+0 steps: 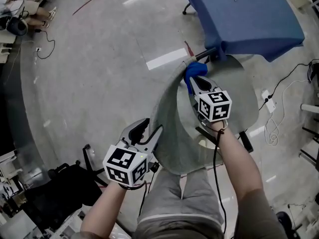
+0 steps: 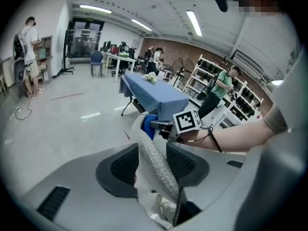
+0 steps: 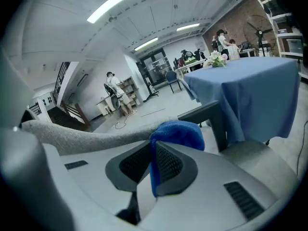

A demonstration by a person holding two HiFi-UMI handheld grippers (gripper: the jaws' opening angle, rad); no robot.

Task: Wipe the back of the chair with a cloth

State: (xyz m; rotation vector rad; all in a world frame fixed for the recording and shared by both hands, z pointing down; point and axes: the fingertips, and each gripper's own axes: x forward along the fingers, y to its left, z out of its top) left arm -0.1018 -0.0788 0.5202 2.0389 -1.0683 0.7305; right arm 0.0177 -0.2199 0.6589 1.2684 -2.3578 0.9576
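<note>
The chair's grey fabric back [image 1: 167, 113] curves away from me, seen from above in the head view. My left gripper [image 1: 152, 133] is shut on the near part of its top edge; in the left gripper view the grey fabric [image 2: 156, 165] stands pinched between the jaws. My right gripper [image 1: 195, 81] is shut on a blue cloth [image 1: 192, 72], which rests against the far end of the back's top edge. In the right gripper view the blue cloth [image 3: 178, 134] bulges from the shut jaws beside the grey back [image 3: 86, 136]. The left gripper view shows the cloth [image 2: 150, 124] too.
The chair's grey seat [image 1: 234, 93] lies to the right of the back, with a black armrest [image 1: 207, 53] at its far side. A table under a blue cover [image 1: 244, 14] stands just beyond. Cables [image 1: 279, 103] trail on the floor at right. Dark equipment [image 1: 65, 183] sits lower left.
</note>
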